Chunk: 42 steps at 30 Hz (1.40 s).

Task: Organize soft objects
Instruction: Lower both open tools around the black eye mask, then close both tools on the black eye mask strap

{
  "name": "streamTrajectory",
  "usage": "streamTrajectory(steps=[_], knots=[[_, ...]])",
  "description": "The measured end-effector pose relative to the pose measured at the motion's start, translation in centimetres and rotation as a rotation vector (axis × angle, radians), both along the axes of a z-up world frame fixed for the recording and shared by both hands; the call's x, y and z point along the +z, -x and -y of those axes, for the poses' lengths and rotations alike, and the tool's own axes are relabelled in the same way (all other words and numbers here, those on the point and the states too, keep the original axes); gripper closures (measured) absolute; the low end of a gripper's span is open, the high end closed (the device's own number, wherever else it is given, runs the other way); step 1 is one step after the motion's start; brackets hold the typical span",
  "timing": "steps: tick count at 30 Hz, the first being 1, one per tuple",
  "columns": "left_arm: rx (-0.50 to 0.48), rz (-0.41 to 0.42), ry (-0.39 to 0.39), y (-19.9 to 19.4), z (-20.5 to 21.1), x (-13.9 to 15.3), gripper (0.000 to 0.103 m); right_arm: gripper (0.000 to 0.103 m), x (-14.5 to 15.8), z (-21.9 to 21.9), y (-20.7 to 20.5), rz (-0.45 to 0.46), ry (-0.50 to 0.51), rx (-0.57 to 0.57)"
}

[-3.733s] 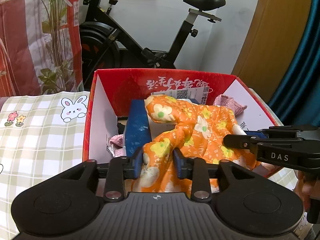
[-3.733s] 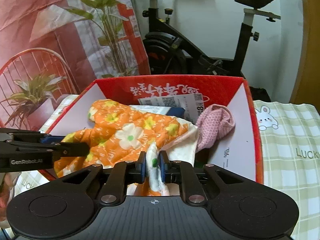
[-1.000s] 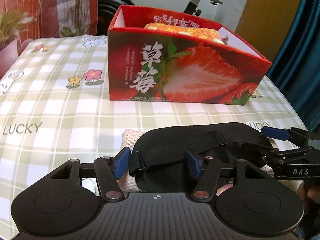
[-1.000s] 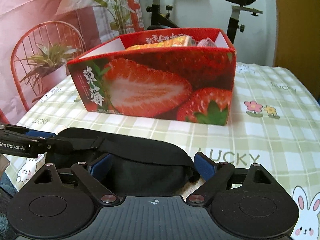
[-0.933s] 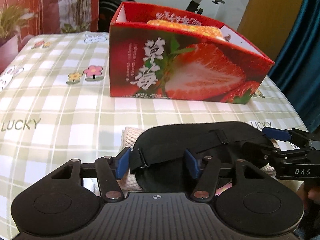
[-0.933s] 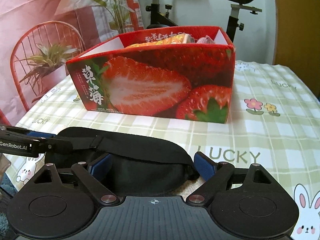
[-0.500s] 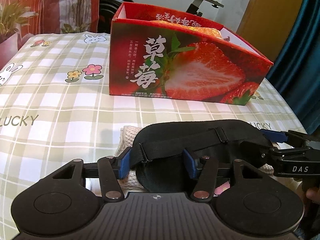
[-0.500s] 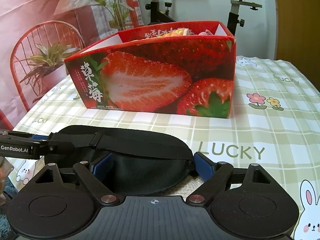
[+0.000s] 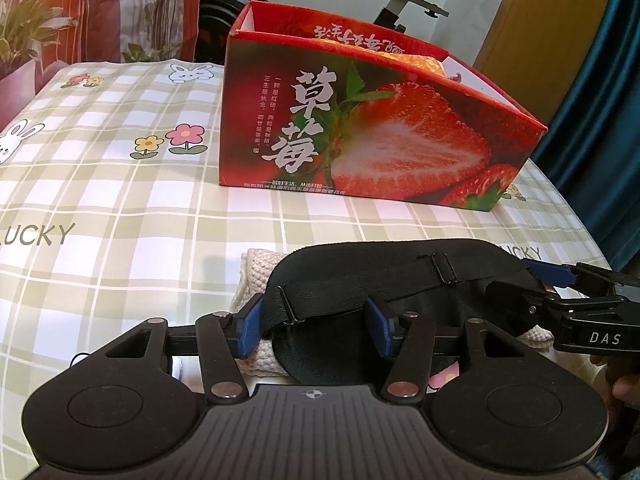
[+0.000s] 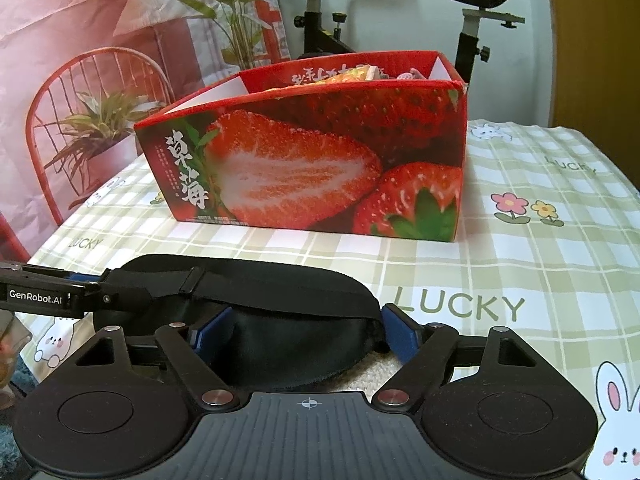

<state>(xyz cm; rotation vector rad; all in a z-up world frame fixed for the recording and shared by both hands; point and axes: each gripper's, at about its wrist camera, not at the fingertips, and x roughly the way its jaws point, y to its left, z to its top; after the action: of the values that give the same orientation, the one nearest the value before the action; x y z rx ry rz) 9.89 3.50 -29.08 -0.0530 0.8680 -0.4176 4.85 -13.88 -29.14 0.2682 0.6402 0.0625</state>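
Left gripper (image 9: pixel 314 326) fingers half open astride mask (image 9: pixel 400 276) strap; right gripper (image 10: pixel 306 332) fingers wide, closing around mask, contact indeterminate. Marked "DAS", "GenRobot.AI"; tabletop (image 9: pixel 120 184) "LUCKY".

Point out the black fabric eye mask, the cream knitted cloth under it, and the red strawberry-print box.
black fabric eye mask (image 9: pixel 384 264), left wrist view, upper panel
cream knitted cloth (image 9: pixel 254 270), left wrist view, exposed left edge
red strawberry-print box (image 10: pixel 304 168), right wrist view, front wall

Our right gripper (image 10: pixel 306 330) straddles the near end of a black sleep mask (image 10: pixel 280 312) lying on the checked tablecloth (image 10: pixel 540 264), its jaws closing, blue pads at either side of the mask. Our left gripper (image 10: pixel 86 286) reaches the mask's far end. Behind stands the strawberry box (image 10: pixel 312 168).
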Motion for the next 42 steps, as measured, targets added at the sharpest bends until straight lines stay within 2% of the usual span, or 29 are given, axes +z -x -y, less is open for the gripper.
streamTrajectory(steps=[4, 10, 12, 16, 19, 21, 24, 27, 29, 32, 42], knots=[[0.0, 0.002, 0.003, 0.1, -0.1, 0.0, 0.046, 0.025, -0.2, 0.1, -0.2, -0.009, 0.003, -0.005], [0.001, 0.002, 0.002, 0.1, 0.0, -0.1, 0.046, 0.025, -0.9, 1.1, -0.8, -0.027, -0.074, -0.022], [0.001, 0.002, 0.003, 0.1, 0.0, -0.1, 0.046, 0.034, -0.7, 0.9, -0.8, -0.017, -0.061, -0.014], [0.002, 0.003, 0.001, 0.1, 0.1, -0.1, 0.046, 0.039, 0.7, 0.1, -0.3, 0.037, 0.007, -0.006], [0.004, 0.002, 0.003, 0.1, 0.0, -0.1, 0.046, 0.052, 2.0, 0.3, 0.4, 0.097, 0.008, -0.012], [0.007, 0.004, 0.002, 0.2, -0.1, 0.1, 0.048, 0.074, 2.6, 0.4, 0.7, 0.113, 0.017, -0.014], [0.013, 0.016, 0.002, 0.3, -0.2, 0.7, 0.054, 0.09, 2.9, 0.6, 1.0, 0.113, 0.009, -0.007], [0.021, 0.029, 0.027, 0.5, -0.6, 1.5, 0.06, 0.091, 3.0, 0.5, 1.3, 0.11, 0.008, 0.002], [0.018, 0.037, 0.039, 0.6, -0.8, 1.9, 0.069, 0.092, 3.0, 0.4, 1.2, 0.11, 0.009, 0.006], [0.005, 0.052, 0.055, 0.9, -0.8, 2.5, 0.074, 0.093, 3.0, 0.1, 1.3, 0.108, 0.01, 0.015], [-0.022, 0.029, 0.038, 1.0, -0.1, 2.0, 0.074, 0.093, 2.3, -0.1, 1.3, 0.075, 0.001, 0.016]])
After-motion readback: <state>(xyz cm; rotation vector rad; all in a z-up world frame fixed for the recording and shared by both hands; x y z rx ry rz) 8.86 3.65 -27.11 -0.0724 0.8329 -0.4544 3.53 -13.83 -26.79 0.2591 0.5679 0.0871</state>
